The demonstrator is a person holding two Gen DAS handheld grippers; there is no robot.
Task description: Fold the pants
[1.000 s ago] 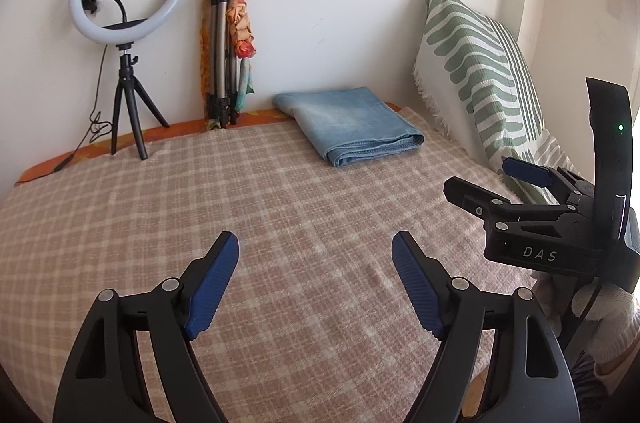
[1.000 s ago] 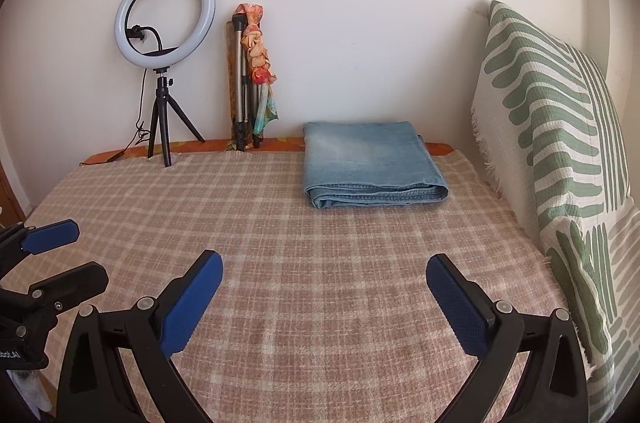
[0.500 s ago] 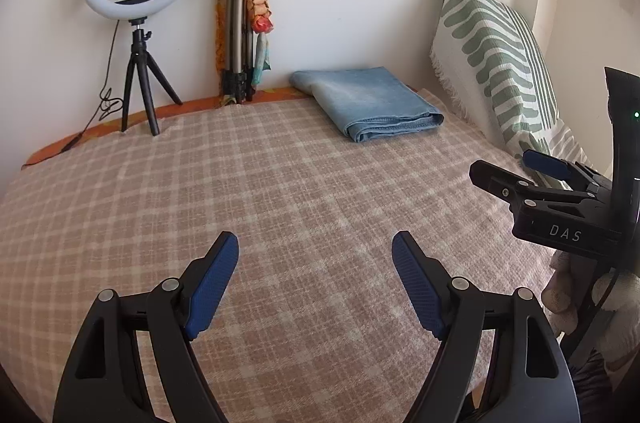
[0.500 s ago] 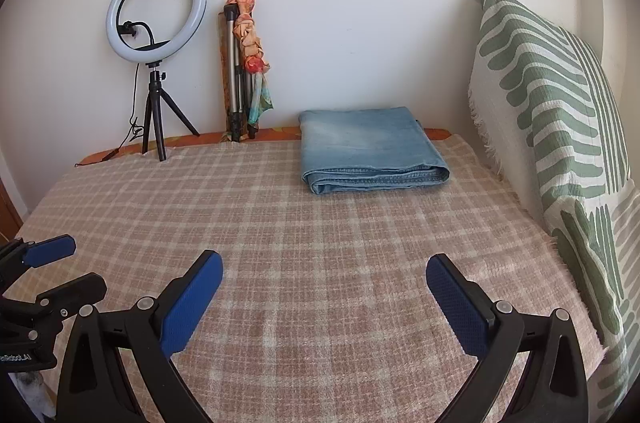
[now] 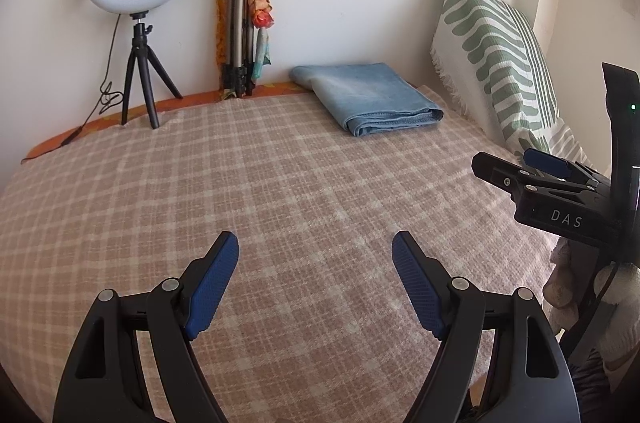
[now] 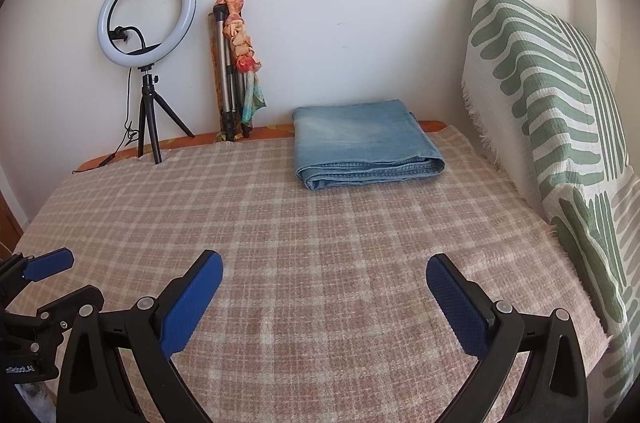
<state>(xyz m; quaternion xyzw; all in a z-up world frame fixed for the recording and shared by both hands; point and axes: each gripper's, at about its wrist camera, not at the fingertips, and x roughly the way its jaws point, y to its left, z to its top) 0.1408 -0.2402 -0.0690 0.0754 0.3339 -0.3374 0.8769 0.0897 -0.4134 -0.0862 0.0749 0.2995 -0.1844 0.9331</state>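
Both the left claw [image 5: 314, 251] and the right claw [image 6: 324, 273] stand wide open and empty; the folded pants [image 6: 366, 143] lie on the bed [image 6: 280, 243], upper middle of the frame.

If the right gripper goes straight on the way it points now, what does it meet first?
Probably the pink-and-cream checked blanket on the bed: the right gripper, jaws open and empty, tilts down at bare blanket, short of the folded light-blue denim pants. Depth is uncertain.

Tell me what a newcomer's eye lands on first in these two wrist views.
The folded blue jeans stand out first, lying flat at the far side of the checked blanket, close to the wall. Next comes the big green-and-white patterned pillow propped along the right side, then the white ring light on its small tripod at the far left. In front, the left gripper and right gripper are both open and empty.
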